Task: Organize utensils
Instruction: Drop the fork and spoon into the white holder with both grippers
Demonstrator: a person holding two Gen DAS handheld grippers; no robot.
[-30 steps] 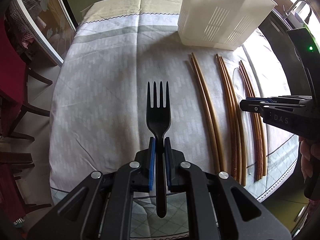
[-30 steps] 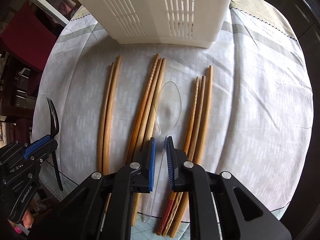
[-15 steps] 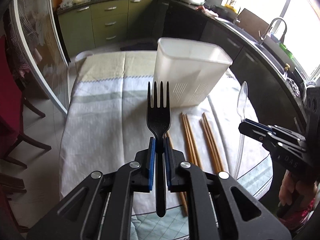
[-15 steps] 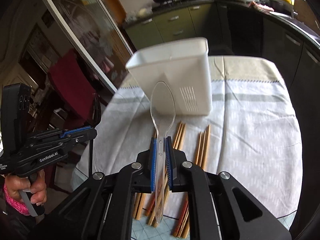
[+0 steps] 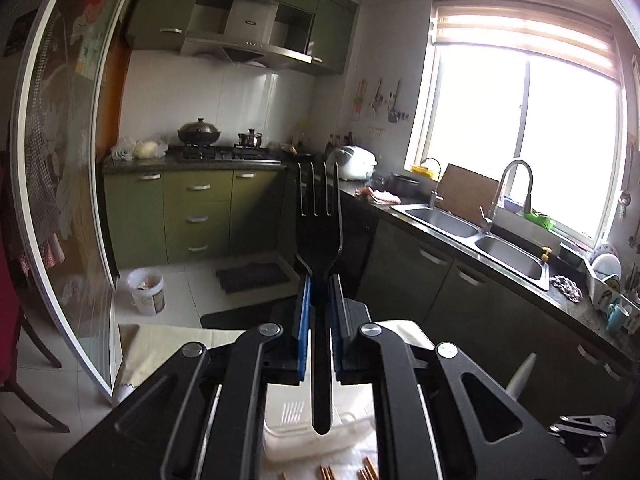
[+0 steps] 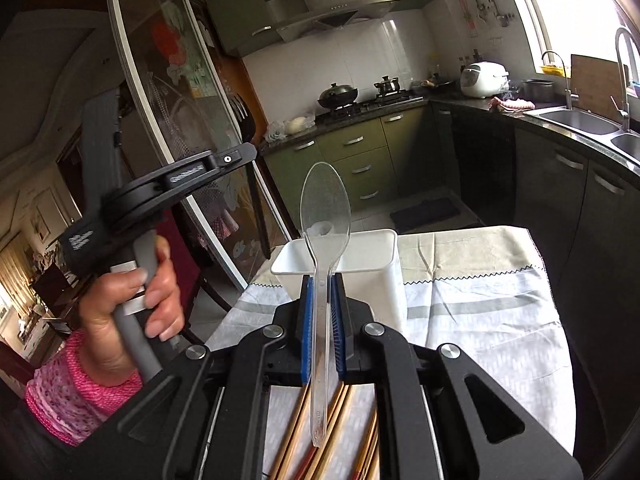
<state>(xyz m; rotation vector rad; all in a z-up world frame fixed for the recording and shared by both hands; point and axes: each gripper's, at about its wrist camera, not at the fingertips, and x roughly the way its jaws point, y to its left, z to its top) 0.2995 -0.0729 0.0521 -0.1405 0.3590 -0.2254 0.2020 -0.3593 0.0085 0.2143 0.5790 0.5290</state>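
Note:
My left gripper is shut on a black plastic fork, tines up, lifted high above the table. My right gripper is shut on a clear plastic spoon, bowl up. In the right wrist view the left gripper shows at the left with the fork, held by a hand in a pink sleeve. The white slotted utensil holder stands on the table beyond the spoon; it shows under my left gripper too, as the holder. Brown chopsticks lie on the cloth beneath my right gripper.
The table wears a white and beige cloth. A glass sliding door runs along the left. Green kitchen cabinets, a stove with pots and a double sink under a bright window lie beyond.
Both grippers have risen from the table and tilted up toward level, carrying the fork and the spoon. The spoon left the cloth; the views now show the kitchen instead of the tabletop.

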